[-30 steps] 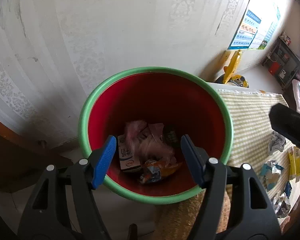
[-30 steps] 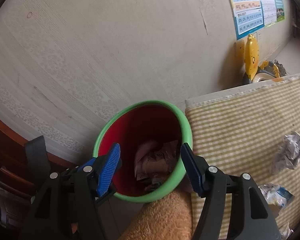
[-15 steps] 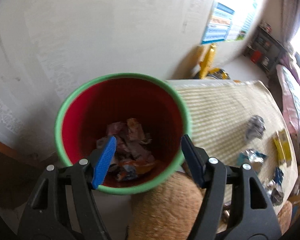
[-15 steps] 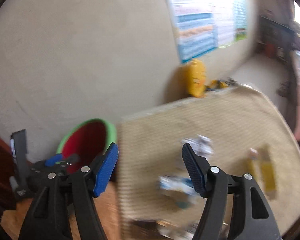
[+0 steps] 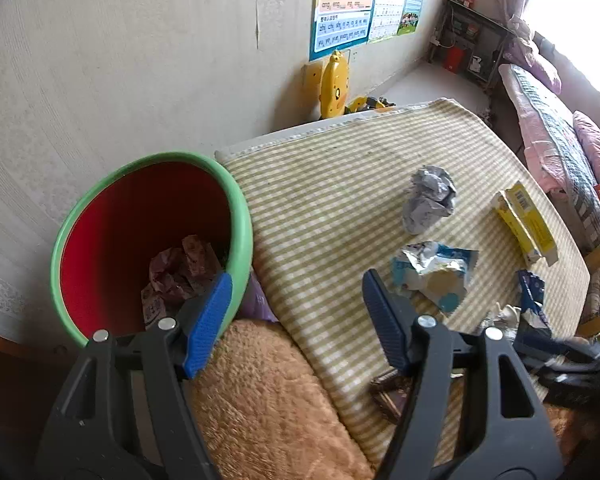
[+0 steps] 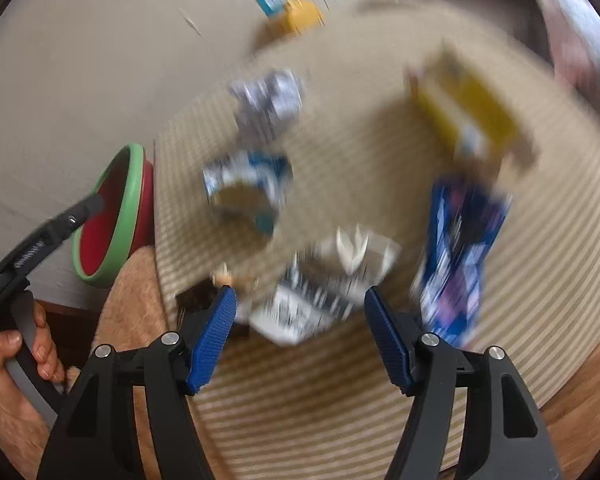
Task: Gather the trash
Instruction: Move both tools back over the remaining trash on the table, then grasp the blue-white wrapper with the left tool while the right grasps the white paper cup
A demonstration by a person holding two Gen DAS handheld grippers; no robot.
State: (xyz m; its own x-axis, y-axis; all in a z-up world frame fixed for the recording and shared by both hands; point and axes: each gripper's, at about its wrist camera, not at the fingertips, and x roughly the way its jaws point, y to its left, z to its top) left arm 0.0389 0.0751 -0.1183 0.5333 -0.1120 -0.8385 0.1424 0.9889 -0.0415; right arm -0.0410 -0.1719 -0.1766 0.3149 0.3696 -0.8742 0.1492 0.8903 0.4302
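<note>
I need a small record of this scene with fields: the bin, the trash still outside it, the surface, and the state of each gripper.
bin: red bucket with green rim, beside the striped mat, already holding wrappers
surface: green-and-white striped mat
trash on mat: crumpled grey paper; torn blue-and-white wrapper; yellow box; dark blue wrapper
left gripper: open, nothing between the pads
right gripper: open, over a white printed wrapper; picture blurred
</note>
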